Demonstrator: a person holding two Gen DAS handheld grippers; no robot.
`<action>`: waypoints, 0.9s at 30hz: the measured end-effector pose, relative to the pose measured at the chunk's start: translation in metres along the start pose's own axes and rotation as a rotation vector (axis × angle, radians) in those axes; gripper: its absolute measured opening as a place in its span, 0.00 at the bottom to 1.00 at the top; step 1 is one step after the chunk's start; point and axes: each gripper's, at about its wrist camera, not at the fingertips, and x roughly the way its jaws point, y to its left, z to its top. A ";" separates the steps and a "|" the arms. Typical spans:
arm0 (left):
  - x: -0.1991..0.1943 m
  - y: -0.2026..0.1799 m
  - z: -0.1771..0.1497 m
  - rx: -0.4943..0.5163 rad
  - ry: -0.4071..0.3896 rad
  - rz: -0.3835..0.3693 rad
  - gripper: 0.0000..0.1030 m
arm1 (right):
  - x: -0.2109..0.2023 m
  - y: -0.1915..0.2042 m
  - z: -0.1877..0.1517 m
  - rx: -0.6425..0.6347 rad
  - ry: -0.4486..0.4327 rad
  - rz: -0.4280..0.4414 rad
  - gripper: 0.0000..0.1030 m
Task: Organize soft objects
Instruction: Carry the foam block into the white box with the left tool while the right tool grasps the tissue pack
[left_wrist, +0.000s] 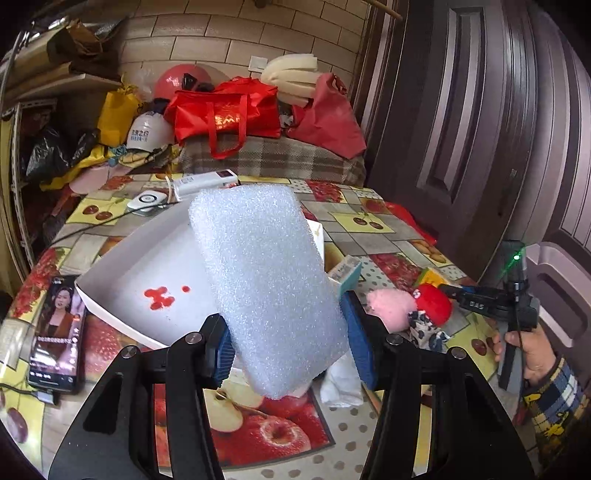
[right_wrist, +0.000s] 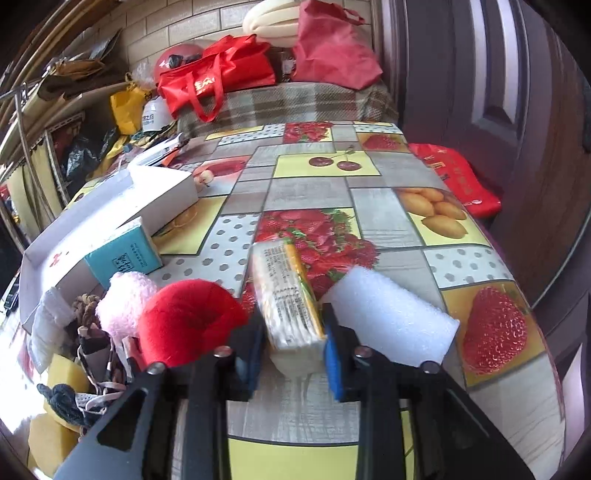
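Observation:
My left gripper (left_wrist: 290, 341) is shut on a thick white foam block (left_wrist: 266, 280), its blue pads pressing both sides. The block is lifted and tilted over the white tray (left_wrist: 147, 273). My right gripper (right_wrist: 293, 343) is shut on a yellow and white tissue pack (right_wrist: 291, 302) that lies on the tablecloth. A second white foam piece (right_wrist: 391, 321) rests just right of it. To its left are a red plush (right_wrist: 188, 321) and a pink plush (right_wrist: 123, 302). In the left wrist view, a hand in a plaid sleeve holds the right gripper (left_wrist: 452, 291) beside those plushes.
A teal tissue box (right_wrist: 123, 254) leans on the tray (right_wrist: 110, 218). Yellow sponges (right_wrist: 66, 373) and patterned cloths lie at the near left. A phone (left_wrist: 55, 332) and a remote (left_wrist: 203, 182) sit on the table. Red bags (left_wrist: 225, 110) pile up behind it, with a door on the right.

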 end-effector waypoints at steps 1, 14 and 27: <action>-0.001 0.002 0.001 0.015 -0.025 0.035 0.51 | -0.002 -0.001 -0.001 0.009 -0.008 -0.010 0.25; -0.004 0.050 -0.021 0.041 -0.154 0.287 0.51 | -0.096 0.088 -0.042 0.069 -0.385 0.283 0.25; 0.031 0.062 -0.004 0.063 -0.154 0.346 0.51 | -0.074 0.199 -0.034 -0.051 -0.369 0.390 0.25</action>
